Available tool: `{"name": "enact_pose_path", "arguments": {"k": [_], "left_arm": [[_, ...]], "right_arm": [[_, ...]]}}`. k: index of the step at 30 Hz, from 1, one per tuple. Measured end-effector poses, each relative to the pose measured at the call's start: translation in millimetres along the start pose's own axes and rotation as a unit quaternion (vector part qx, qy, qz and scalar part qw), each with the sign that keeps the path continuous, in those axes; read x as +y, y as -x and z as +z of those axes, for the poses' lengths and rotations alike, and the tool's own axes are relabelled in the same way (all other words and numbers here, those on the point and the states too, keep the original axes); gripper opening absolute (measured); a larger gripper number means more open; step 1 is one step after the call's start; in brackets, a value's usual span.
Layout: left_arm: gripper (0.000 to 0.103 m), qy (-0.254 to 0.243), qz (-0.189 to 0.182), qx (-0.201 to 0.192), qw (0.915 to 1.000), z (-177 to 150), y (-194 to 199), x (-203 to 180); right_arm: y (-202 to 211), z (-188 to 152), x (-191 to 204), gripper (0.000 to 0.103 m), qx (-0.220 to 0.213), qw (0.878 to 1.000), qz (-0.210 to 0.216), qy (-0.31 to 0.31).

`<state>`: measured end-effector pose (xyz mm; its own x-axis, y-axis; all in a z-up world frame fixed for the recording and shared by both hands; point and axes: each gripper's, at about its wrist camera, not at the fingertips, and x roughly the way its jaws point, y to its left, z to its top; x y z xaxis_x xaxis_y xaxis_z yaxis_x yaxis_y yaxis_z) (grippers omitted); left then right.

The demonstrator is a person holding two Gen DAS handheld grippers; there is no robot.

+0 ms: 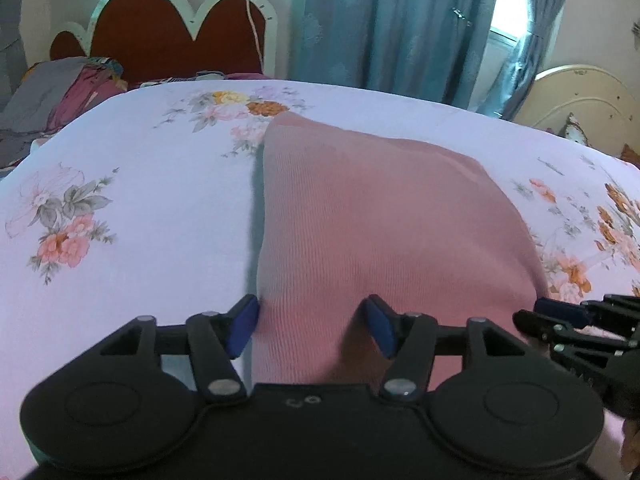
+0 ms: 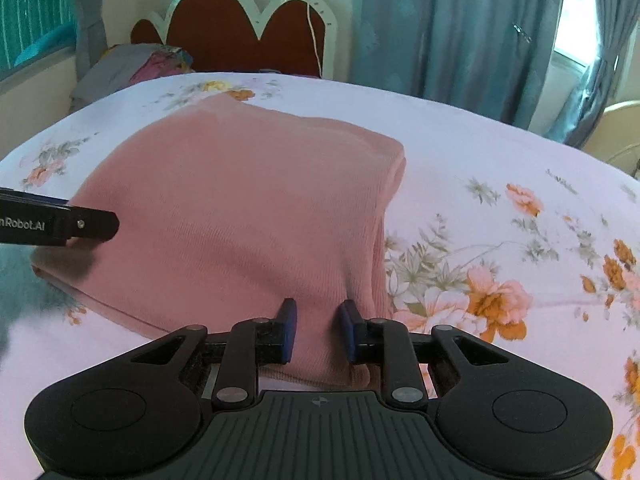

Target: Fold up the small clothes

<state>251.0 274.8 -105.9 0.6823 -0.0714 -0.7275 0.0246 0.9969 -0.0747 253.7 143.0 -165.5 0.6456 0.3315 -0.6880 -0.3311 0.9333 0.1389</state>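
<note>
**Pink knit on the floral bed, both grippers at its near edge**

Surface: a bed under a pale lilac bedsheet (image 1: 140,168) printed with pink and orange flower sprays. The sheet is smooth around the work area. At the far end, a dark red headboard (image 1: 172,36) with a white scalloped border; a thin cord hangs down its right part. Behind it, a pale wall and teal curtains (image 1: 392,24), with bright daylight showing through a gap on the right. A cream curved piece of furniture (image 1: 580,96) sits at the far right.

Containers: none seen. A loose heap of grey and magenta clothing (image 1: 60,92) lies at the far left corner of the bed, near the headboard (individual pieces not distinguishable).

Task item: a pink ribbed-knit garment (image 2: 240,208), folded into a compact, roughly rectangular block, lying flat mid-bed. Its long axis runs from the near edge away toward the headboard. Layered folded edges show along its right side in the right wrist view.

Left gripper (image 1: 314,324): jaws apart, straddling the near left corner of the garment; the left pad sits at the cloth's edge, and neither pad is pressing.

Right gripper (image 2: 318,330): jaws narrowed onto a raised ridge of the pink knit near its right corner, pinching it.
</note>
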Motion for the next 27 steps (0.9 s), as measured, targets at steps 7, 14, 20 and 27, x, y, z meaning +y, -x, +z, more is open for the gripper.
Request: {"name": "enact_pose_path", "arguments": {"k": [7,14,20,27], "left_arm": [[0.098,0.012,0.028,0.014,0.9994,-0.5,8.7,-9.8],[0.103,0.072,0.073,0.040,0.9939,-7.5,43.2,-15.7],[0.103,0.040,0.121,-0.009,0.9918,-23.3,113.9,-34.6],[0.103,0.021,0.097,-0.057,0.9935,-48.8,226.4,-65.0]], "right_arm": [[11.9,12.8,-10.1,0.024,0.010,0.999,0.027,-0.033],[70.2,7.2,-20.8,0.087,-0.028,0.996,0.034,-0.077],[136.1,-7.4,-28.7,0.087,-0.025,0.993,0.066,-0.094],[242.3,-28.9,-28.1,0.087,-0.043,0.990,0.089,-0.105]]}}
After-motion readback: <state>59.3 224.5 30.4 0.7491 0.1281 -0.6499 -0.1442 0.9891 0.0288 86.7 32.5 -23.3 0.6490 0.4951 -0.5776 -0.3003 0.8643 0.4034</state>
